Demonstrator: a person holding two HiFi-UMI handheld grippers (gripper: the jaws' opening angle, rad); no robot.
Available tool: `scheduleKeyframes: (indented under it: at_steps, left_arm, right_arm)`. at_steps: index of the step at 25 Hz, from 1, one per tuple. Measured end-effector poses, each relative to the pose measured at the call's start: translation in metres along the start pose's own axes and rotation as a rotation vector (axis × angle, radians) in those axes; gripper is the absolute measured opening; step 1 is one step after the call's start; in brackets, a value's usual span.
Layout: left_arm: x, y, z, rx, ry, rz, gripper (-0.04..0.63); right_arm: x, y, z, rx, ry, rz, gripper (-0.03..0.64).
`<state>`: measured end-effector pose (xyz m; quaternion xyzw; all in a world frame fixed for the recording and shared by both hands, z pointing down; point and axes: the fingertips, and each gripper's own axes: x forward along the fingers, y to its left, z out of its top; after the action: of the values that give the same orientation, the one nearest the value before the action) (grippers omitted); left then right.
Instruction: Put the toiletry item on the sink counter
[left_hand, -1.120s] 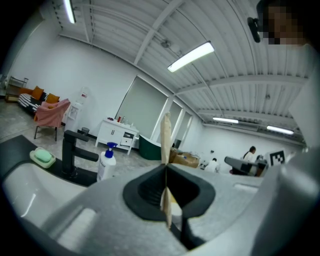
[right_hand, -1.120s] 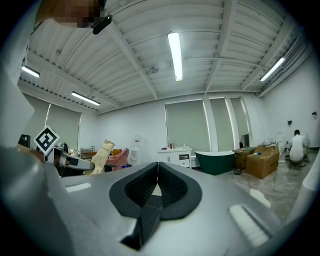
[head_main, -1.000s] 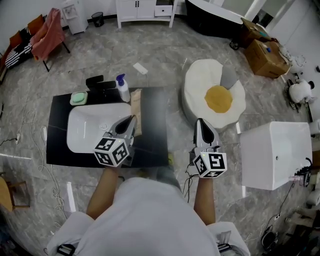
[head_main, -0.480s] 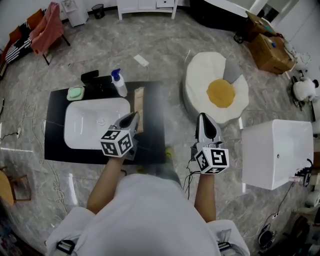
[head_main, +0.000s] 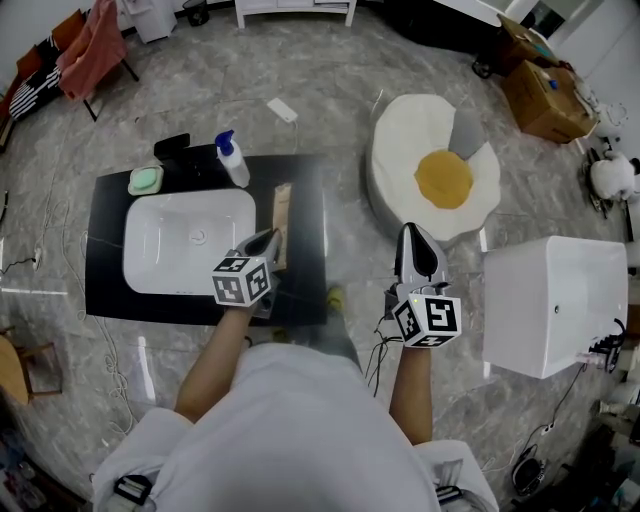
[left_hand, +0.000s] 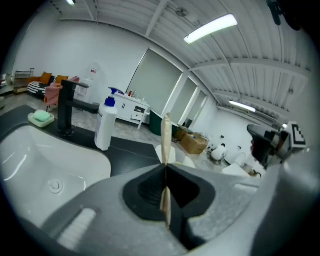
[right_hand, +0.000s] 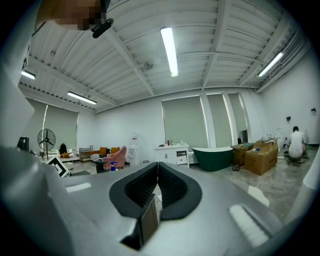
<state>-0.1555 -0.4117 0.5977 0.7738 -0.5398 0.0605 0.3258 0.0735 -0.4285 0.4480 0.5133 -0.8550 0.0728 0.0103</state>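
Left gripper (head_main: 268, 238): jaws closed onto one end of a thin, flat, tan kraft-paper toiletry pack (head_main: 282, 215). The pack sticks out forward, edge-on, over the black sink counter (head_main: 305, 275), just right of the white basin (head_main: 135, 250). I cannot tell whether its far end touches the counter.

Right gripper (head_main: 412, 235): jaws together, nothing between them, off to the right of the counter over the floor.

Handling, as judged: the pack looks light and fairly stiff, but thin enough to flex or crease. An end pinch seems adequate; a firmer squeeze would gain little.

Count:
- tan pack: 1
- white spray bottle with blue top (head_main: 233, 162): 1
- green soap dish (head_main: 146, 179): 1
- black faucet (left_hand: 65, 107): 1
- basin: 1
- grippers: 2
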Motion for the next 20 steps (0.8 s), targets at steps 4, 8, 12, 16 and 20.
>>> scheduleKeyframes:
  at_steps: [4, 8, 12, 16, 20]
  left_arm:
    - [0.015, 0.012, -0.025, -0.056, 0.054, 0.018, 0.005]
    - [0.026, 0.017, -0.045, -0.073, 0.106, 0.036, 0.005]
    - [0.034, 0.022, -0.056, -0.083, 0.134, 0.059, 0.005]
    - [0.041, 0.03, -0.066, -0.082, 0.16, 0.083, 0.008]
    - [0.047, 0.034, -0.072, -0.066, 0.177, 0.094, 0.012]
  right_arm:
    - [0.003, -0.006, -0.006, 0.007, 0.012, 0.002, 0.003]
    - [0.005, -0.012, -0.008, 0.006, 0.021, 0.004, 0.003]
    - [0.007, -0.018, -0.007, -0.001, 0.026, 0.002, 0.003]
    - [0.008, -0.024, -0.014, -0.001, 0.044, -0.003, 0.003]
    - [0.006, -0.028, -0.018, -0.006, 0.056, -0.005, 0.003]
